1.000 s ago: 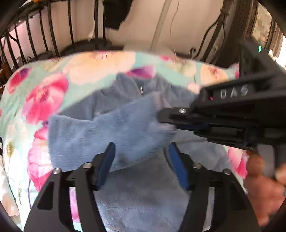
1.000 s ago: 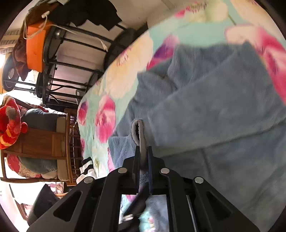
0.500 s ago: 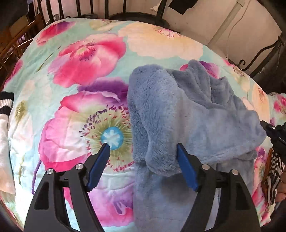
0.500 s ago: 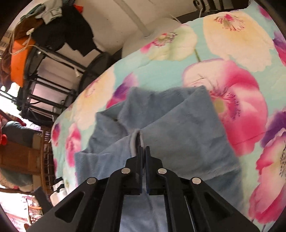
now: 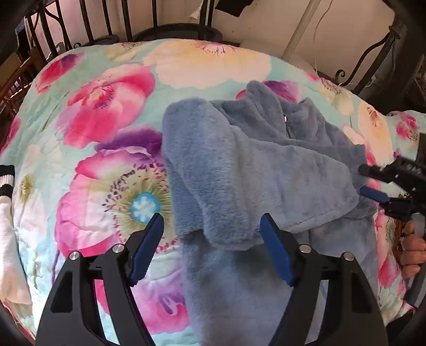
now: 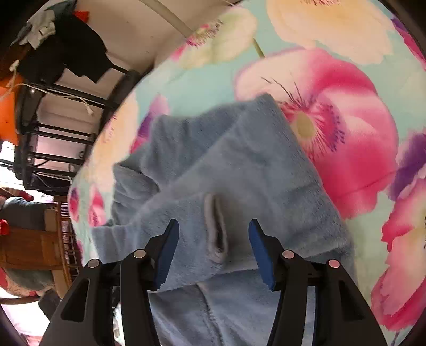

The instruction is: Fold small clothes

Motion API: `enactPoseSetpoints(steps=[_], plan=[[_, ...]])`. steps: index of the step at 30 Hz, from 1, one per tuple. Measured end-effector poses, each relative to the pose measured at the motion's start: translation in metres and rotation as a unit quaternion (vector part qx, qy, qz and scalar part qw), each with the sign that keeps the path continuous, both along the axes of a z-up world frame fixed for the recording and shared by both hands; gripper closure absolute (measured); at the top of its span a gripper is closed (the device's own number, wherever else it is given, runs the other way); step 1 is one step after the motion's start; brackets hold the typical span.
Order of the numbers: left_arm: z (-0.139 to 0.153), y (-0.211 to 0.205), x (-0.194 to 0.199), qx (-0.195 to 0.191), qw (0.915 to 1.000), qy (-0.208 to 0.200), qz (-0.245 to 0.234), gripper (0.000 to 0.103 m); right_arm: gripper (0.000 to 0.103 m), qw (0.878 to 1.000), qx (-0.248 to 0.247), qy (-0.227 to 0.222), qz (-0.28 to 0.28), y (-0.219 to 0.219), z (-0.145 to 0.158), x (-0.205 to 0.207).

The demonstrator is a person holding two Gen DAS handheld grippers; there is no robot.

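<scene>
A small blue fleece jacket (image 5: pixel 255 170) lies on a flowered bedspread (image 5: pixel 106 111), with one sleeve folded across its body. My left gripper (image 5: pixel 213 239) is open and empty, its blue pads on either side of the folded sleeve's near edge. My right gripper (image 6: pixel 214 244) is open, and the sleeve cuff (image 6: pixel 217 231) lies loose between its pads. The right gripper also shows at the right edge of the left wrist view (image 5: pixel 372 183), open beside the sleeve's end. In the right wrist view the jacket (image 6: pixel 239 170) fills the middle.
A black metal bed frame (image 5: pixel 127 21) and a wall stand behind the bed. A white sock with black stripes (image 5: pixel 6 191) lies at the bed's left edge. A rack with dark clothes (image 6: pixel 66 53) and a wooden chair (image 6: pixel 34 250) stand beside the bed.
My right gripper has opened and let go of the sleeve cuff, which now lies on the jacket. My left gripper stays open and has drawn back from the folded sleeve.
</scene>
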State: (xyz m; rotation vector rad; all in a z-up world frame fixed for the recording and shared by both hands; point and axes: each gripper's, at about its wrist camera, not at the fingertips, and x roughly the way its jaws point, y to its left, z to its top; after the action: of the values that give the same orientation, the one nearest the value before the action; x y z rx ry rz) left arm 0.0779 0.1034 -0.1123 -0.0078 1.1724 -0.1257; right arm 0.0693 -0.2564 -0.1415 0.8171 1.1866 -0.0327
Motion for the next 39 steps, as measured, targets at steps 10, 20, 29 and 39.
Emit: enactPoseSetpoints(steps=[10, 20, 29, 39], plan=[[-0.008, 0.031, -0.008, 0.005, 0.9994, 0.033, 0.003, 0.027, 0.094, 0.998, -0.035, -0.007, 0.056, 0.039, -0.009, 0.009], [-0.038, -0.008, 0.002, 0.133, 0.9911, 0.005, 0.008, 0.027, 0.094, 0.993, -0.111, -0.032, 0.016, 0.01, 0.013, 0.004], [-0.054, 0.01, 0.001, 0.177, 0.9833, 0.021, 0.036, 0.02, 0.092, 0.991, -0.136, -0.006, 0.012, 0.001, -0.001, 0.009], [0.017, 0.017, 0.009, 0.03, 0.9981, -0.016, 0.05, 0.02, 0.085, 0.984, -0.166, -0.051, -0.028, 0.0, 0.033, 0.002]])
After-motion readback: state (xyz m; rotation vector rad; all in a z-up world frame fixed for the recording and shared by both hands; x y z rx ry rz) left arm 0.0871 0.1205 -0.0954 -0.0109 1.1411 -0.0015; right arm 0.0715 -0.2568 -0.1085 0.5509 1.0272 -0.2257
